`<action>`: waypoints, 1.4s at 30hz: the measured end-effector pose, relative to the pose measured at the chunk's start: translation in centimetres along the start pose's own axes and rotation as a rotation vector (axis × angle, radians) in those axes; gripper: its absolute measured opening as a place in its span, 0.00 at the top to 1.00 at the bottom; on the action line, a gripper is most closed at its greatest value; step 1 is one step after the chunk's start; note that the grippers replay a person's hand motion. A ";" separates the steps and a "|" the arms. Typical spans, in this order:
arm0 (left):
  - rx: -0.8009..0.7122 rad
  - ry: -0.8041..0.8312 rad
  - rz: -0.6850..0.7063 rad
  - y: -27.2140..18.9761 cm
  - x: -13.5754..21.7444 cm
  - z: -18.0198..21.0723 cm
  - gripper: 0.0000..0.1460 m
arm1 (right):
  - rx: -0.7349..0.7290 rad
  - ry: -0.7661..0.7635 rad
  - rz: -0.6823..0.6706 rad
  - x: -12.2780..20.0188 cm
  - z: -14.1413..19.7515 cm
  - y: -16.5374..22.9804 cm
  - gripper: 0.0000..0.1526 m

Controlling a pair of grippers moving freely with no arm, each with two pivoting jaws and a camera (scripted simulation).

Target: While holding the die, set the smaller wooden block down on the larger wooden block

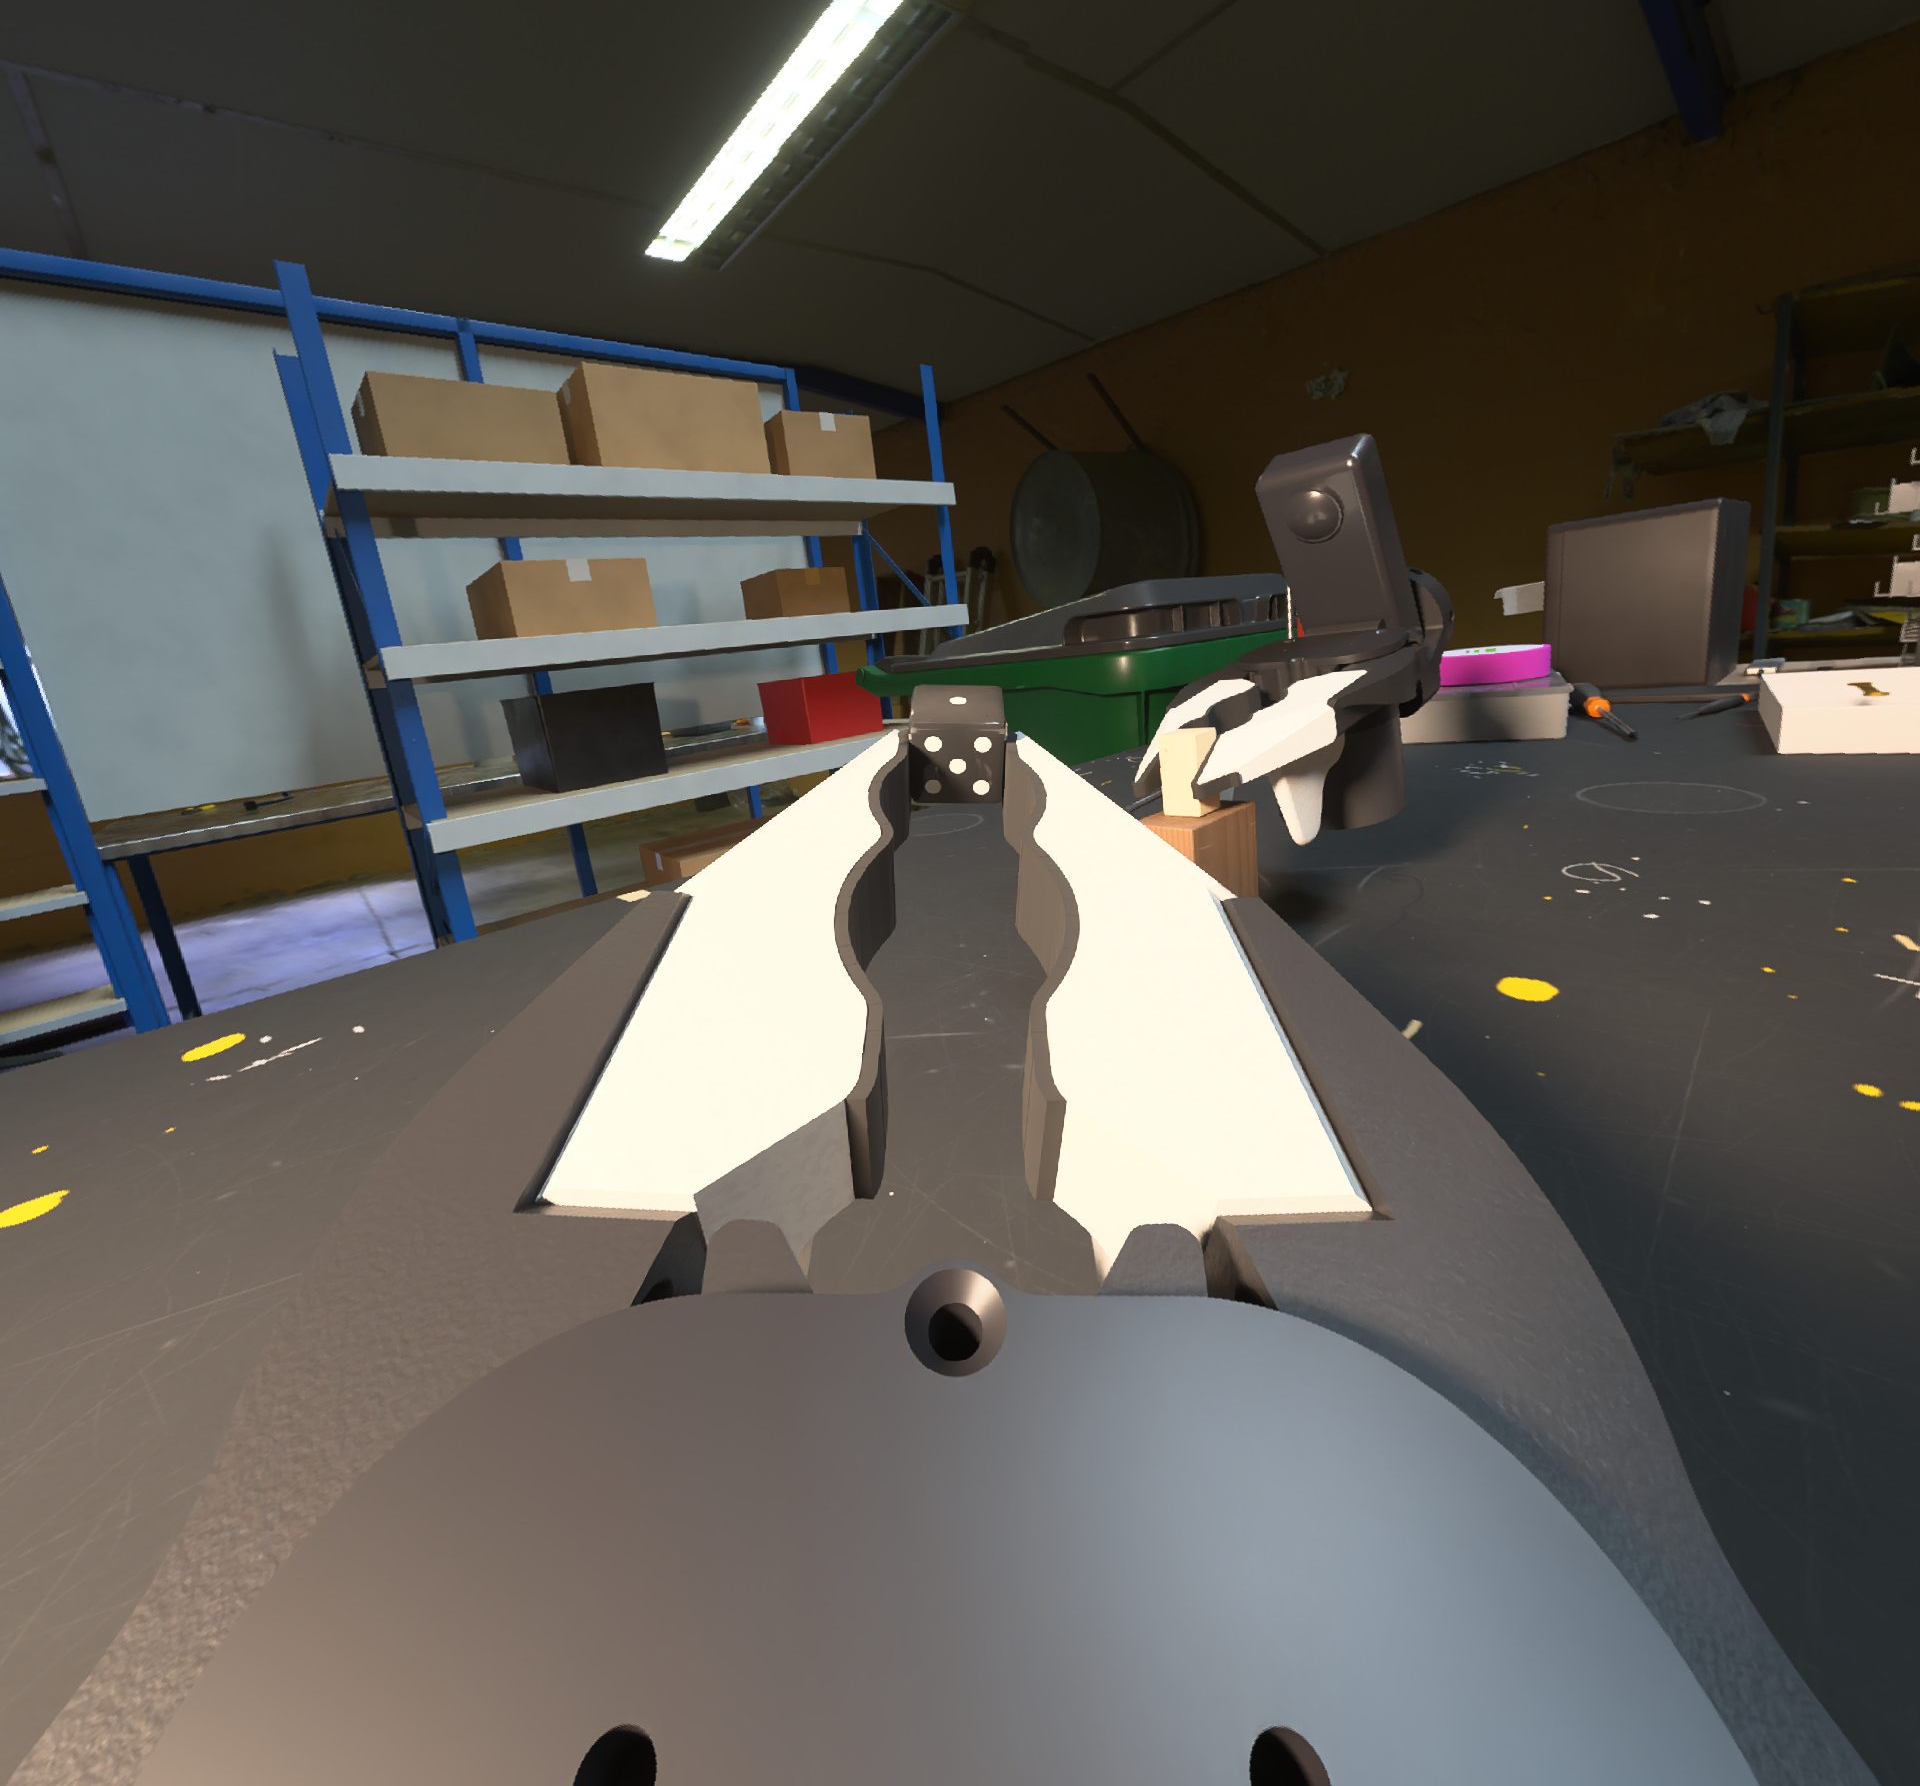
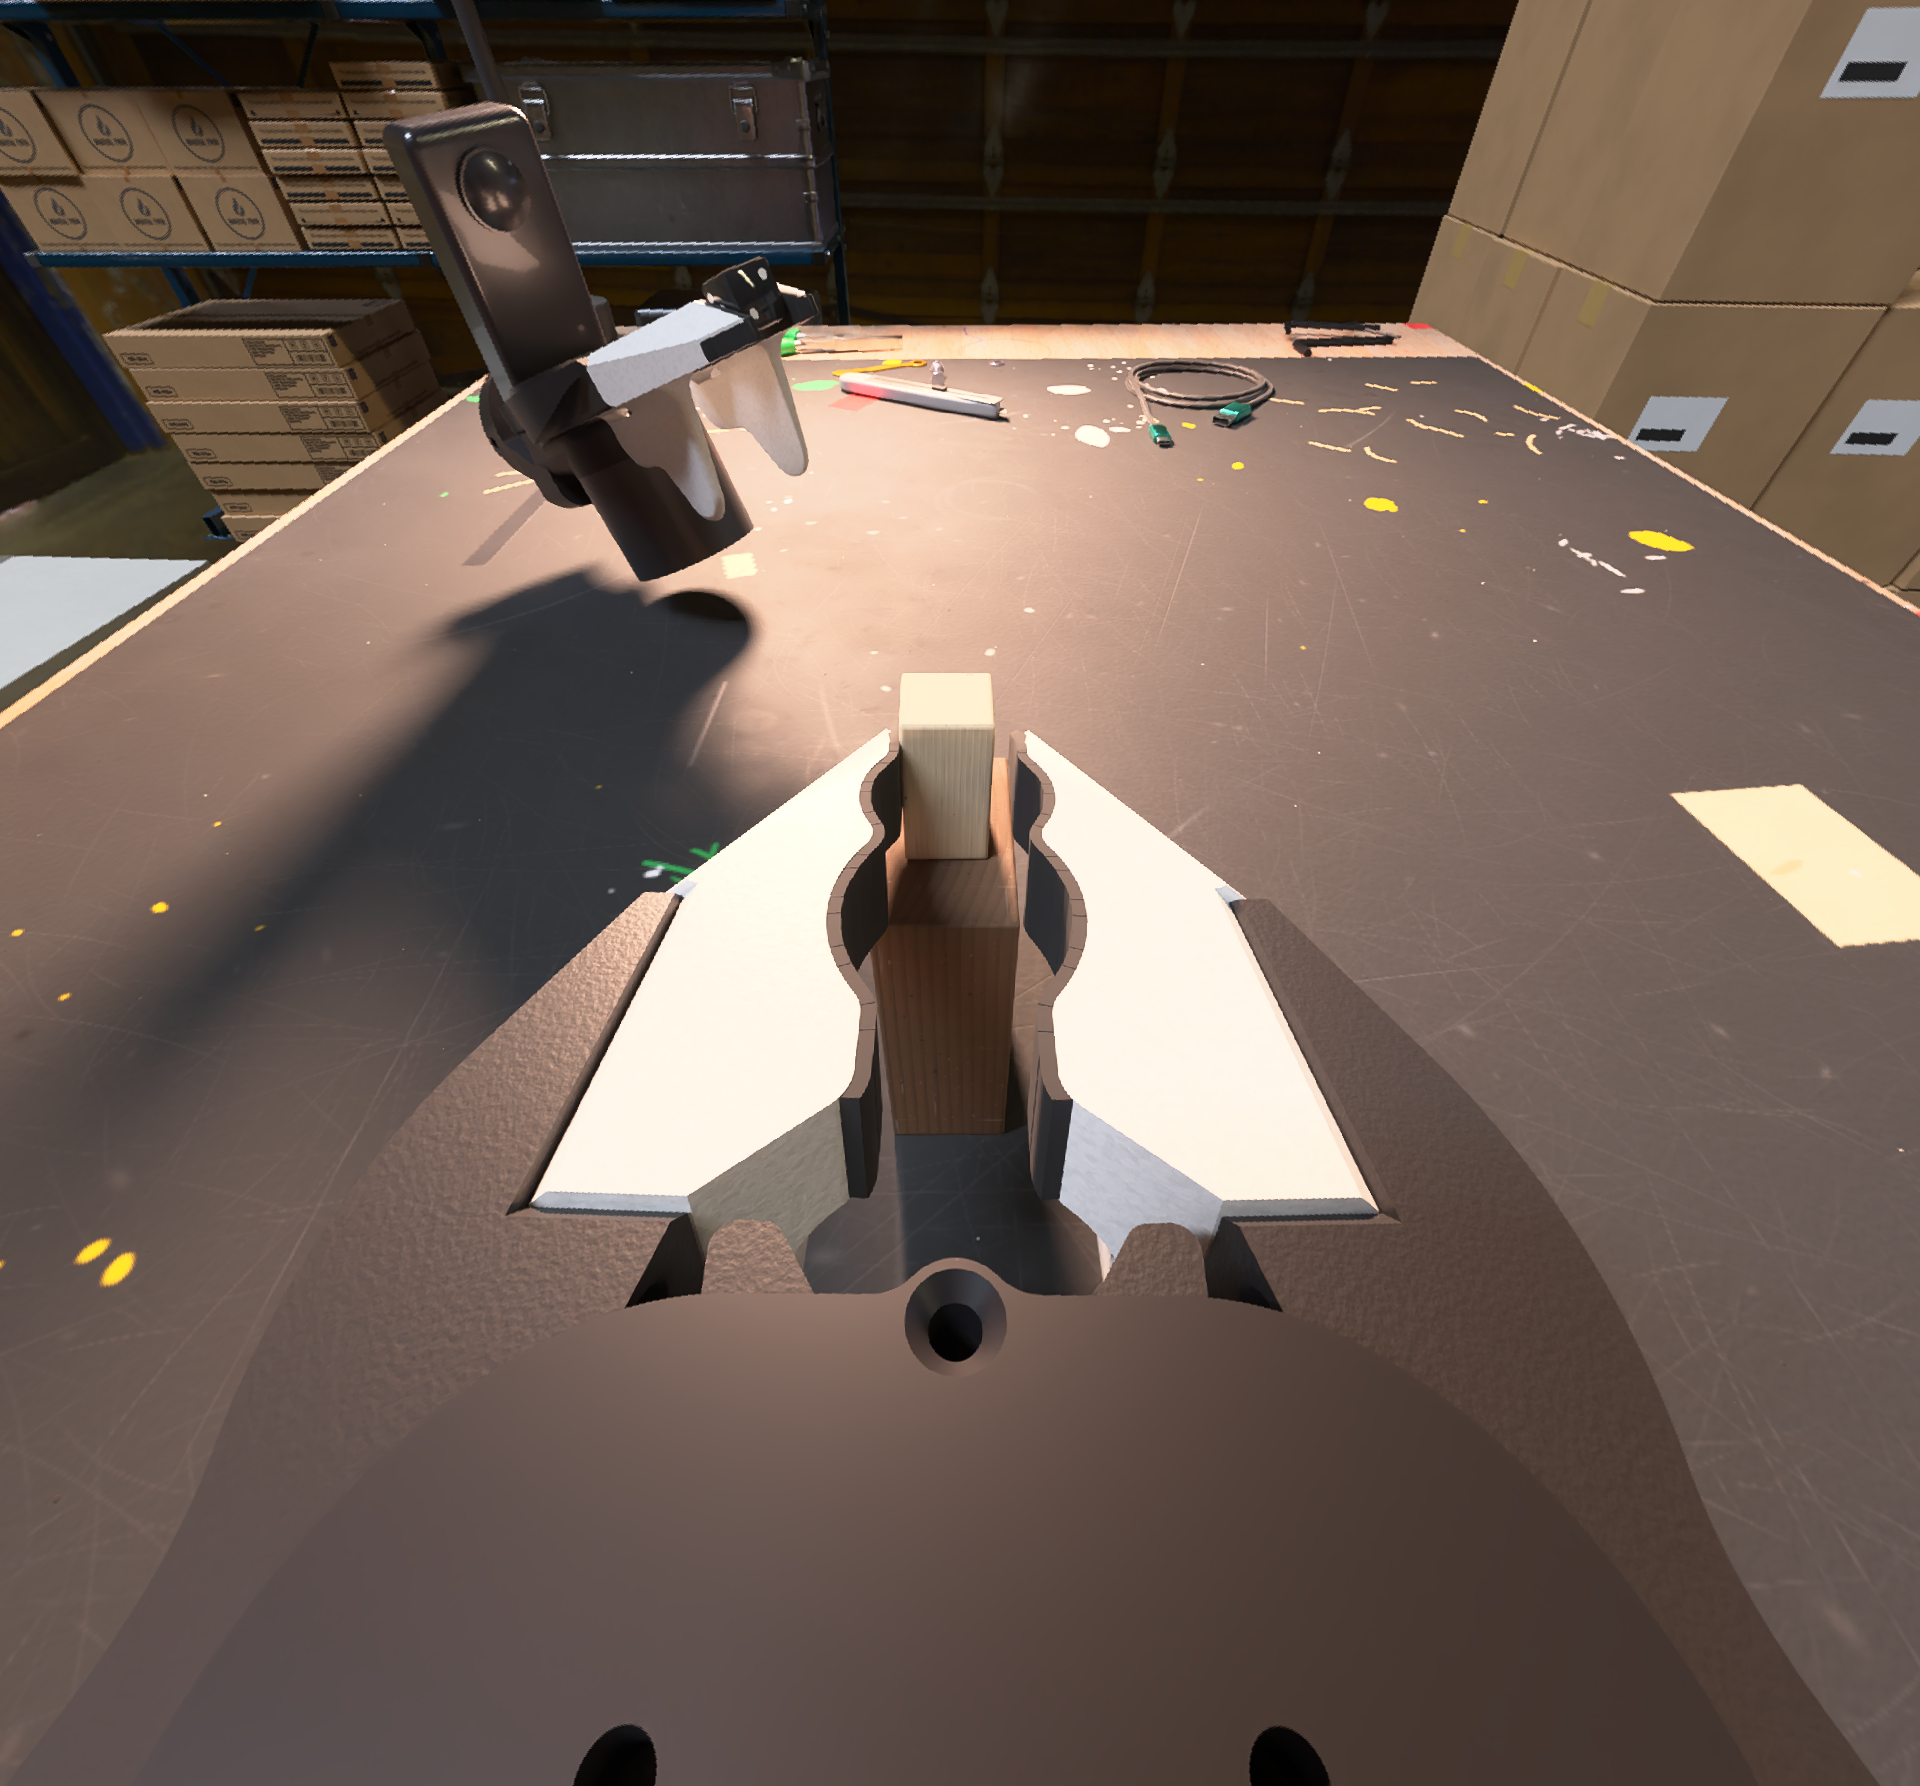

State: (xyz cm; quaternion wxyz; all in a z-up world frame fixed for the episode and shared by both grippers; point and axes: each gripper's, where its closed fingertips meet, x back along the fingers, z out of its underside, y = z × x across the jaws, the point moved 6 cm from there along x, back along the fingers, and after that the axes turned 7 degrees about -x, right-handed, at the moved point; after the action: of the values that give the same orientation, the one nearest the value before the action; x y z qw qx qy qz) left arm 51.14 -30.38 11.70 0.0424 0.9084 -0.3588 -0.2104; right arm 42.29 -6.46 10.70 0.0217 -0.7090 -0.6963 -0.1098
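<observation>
Right claw (image 2: 954,770) pitched down toward tabletop (image 2: 1351,749), closed on smaller wooden block (image 2: 945,768). Block held upright, bottom touching top of larger wooden block (image 2: 943,998), which stands on tabletop. Farther left, left claw (image 2: 764,308) held raised above tabletop, tilted, clamped on black die (image 1: 956,757) at fingertips.

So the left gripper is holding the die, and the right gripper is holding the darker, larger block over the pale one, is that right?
Not quite. The right gripper holds the pale smaller block, and the darker larger block stands on the table beneath it; the right wrist view shows this. The left gripper does hold the die.
</observation>
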 end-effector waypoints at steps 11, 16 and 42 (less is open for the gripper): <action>-0.015 0.014 0.008 -0.2 -0.1 0.1 0.89 | 0.003 0.008 0.000 -0.1 0.1 0.0 0.87; -0.013 0.015 0.010 -0.2 -0.1 0.1 0.89 | -0.002 0.011 -0.001 -0.1 0.1 0.0 0.87; -0.022 0.026 0.026 -0.4 -0.3 0.1 0.89 | -0.001 0.024 -0.004 -0.2 0.2 0.0 0.88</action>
State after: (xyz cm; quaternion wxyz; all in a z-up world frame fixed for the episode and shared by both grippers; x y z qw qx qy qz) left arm 51.14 -29.91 11.64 0.0596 0.9058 -0.3675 -0.2020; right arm 42.35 -6.65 10.42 0.0292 -0.7062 -0.6974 -0.1187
